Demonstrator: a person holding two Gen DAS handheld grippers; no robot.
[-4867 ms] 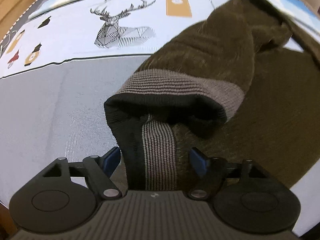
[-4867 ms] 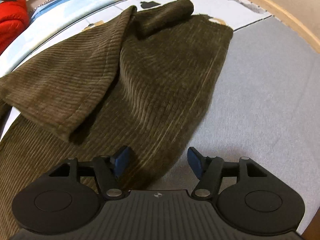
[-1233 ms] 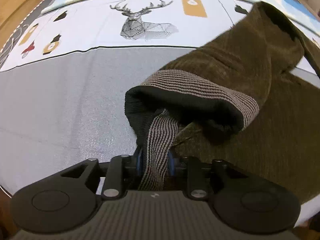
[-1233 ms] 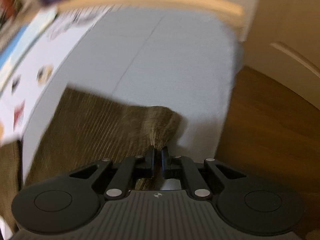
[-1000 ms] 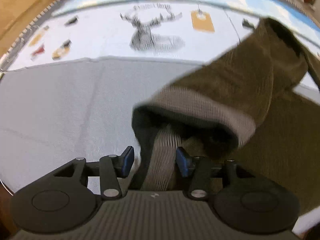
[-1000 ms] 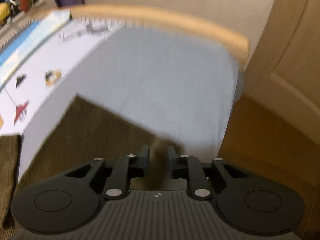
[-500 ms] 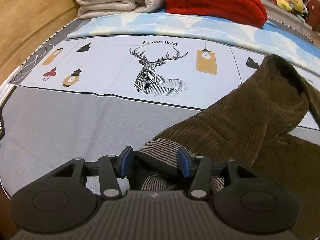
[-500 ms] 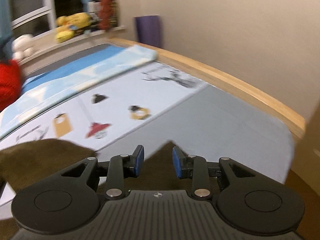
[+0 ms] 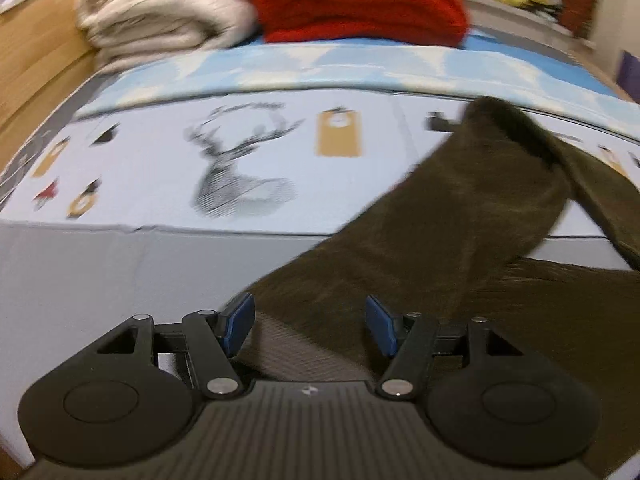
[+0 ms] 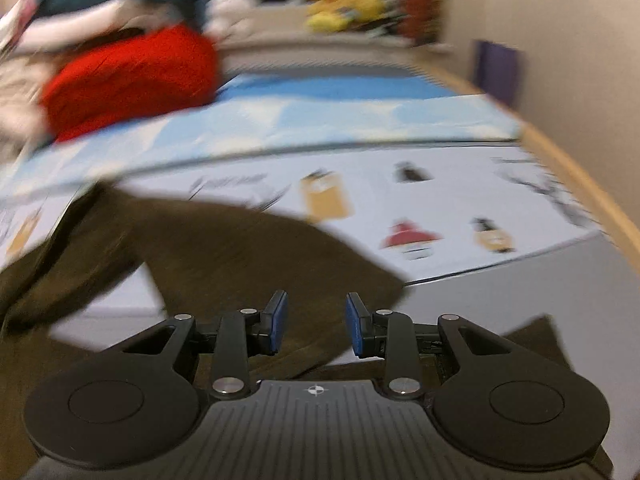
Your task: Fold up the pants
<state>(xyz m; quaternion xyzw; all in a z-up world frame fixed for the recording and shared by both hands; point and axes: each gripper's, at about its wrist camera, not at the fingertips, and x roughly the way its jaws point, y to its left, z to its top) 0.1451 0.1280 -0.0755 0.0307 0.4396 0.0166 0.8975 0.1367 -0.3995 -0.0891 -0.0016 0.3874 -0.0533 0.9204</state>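
1. The brown pants (image 9: 460, 236) lie on the bed sheet (image 9: 160, 184), filling the lower right of the left wrist view; one leg runs up toward the upper right and doubles over itself there.
2. The left gripper (image 9: 310, 322) sits at the bottom centre with its jaws opening. The striped waistband (image 9: 296, 354) lies between the blue pads without being pinched, so the cloth is released, probably because this end has been laid where the fold wants it.
3. In the right wrist view, the right gripper (image 10: 316, 322) stands part open at the bottom centre. Brown cloth lies below and between the pads, but they do not press on it.
4. Both frames are blurred, so the folds are hard to read; I judge the pants only partly folded.
5. A red blanket (image 9: 360, 0) and a cream blanket (image 9: 168, 12) are stacked at the top of the left view, well apart from the pants.
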